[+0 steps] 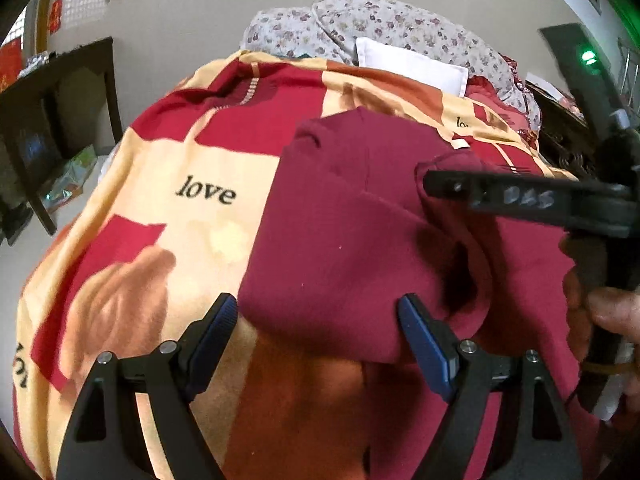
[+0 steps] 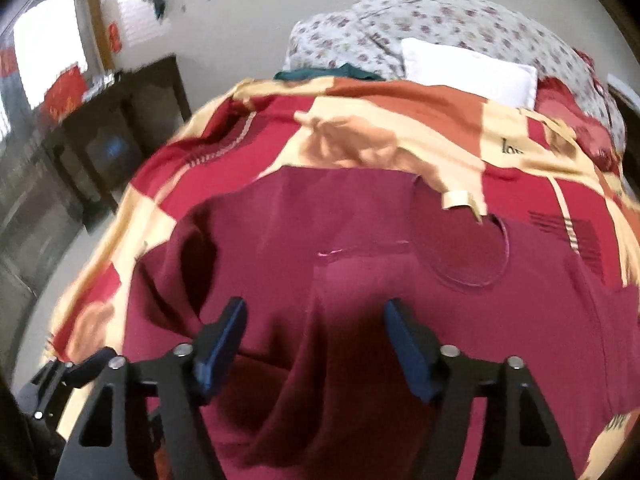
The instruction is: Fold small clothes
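Note:
A maroon shirt (image 1: pixel 340 220) lies partly folded on the bed, its round neckline (image 2: pixel 468 256) toward the right in the right wrist view. My left gripper (image 1: pixel 318 314) hovers open over the shirt's near folded edge, with no cloth pinched by its blue pads. The right gripper (image 2: pixel 316 318) stands open above the middle of the shirt (image 2: pixel 360 220), where a ridge of fabric runs between the fingers without being pressed. In the left wrist view the right gripper (image 1: pixel 432 182) reaches in from the right, held by a hand (image 1: pixel 600 316), its tip at a raised fold.
A red, cream and orange bedspread (image 1: pixel 160 184) printed with "love" covers the bed. A white pillow (image 1: pixel 412 64) and a floral quilt (image 1: pixel 380 20) lie at the far end. A dark wooden table (image 1: pixel 60 80) stands to the left by the wall.

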Motion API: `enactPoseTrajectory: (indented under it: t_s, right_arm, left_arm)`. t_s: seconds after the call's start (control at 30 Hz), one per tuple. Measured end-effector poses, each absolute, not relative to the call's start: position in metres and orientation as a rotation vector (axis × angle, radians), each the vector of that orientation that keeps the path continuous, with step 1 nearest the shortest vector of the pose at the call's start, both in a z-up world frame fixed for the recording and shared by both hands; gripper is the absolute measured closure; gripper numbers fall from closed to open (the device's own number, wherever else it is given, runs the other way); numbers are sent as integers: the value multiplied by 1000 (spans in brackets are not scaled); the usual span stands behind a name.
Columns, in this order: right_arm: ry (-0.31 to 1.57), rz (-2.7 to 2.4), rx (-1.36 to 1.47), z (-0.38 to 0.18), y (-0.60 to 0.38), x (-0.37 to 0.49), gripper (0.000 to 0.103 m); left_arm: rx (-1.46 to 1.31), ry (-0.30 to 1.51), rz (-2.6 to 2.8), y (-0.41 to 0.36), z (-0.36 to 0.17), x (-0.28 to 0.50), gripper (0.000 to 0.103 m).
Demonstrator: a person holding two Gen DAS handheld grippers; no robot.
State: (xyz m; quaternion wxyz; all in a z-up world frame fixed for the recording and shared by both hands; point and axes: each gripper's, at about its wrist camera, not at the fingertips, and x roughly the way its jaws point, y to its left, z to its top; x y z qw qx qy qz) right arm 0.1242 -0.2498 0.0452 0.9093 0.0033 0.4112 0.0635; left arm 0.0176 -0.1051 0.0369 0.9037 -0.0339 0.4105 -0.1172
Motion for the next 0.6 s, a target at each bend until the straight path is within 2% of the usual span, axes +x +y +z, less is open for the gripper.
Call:
enactPoseTrajectory:
  t_s: [0.2, 0.27, 0.3, 0.37, 0.4, 0.43, 0.6]
  right_arm:
    - [936, 47, -25, 18, -262, 144, 30]
    - [941, 49, -37, 11, -264, 145, 34]
    - [929, 52, -50, 11, -266, 144, 40]
    - [903, 70, -39, 16, -272, 135, 61]
    - [894, 92, -17, 20, -276, 130, 82]
    - [891, 109, 3, 24, -280, 124, 90]
    - [849, 226, 135, 48, -314, 63, 91]
  left_arm:
    - [-91, 853, -242, -106, 33, 20, 21]
    - [-91, 854, -240, -106, 32, 20, 21]
    - [-93, 854, -240, -105, 32, 20, 21]
    - [-107, 857, -239, -104, 32, 21, 21]
    - [-117, 858, -240, -103, 32, 21, 21]
    - [-124, 860, -240, -103, 33, 21, 21]
    - [-136, 839, -246, -98, 43, 12, 21]
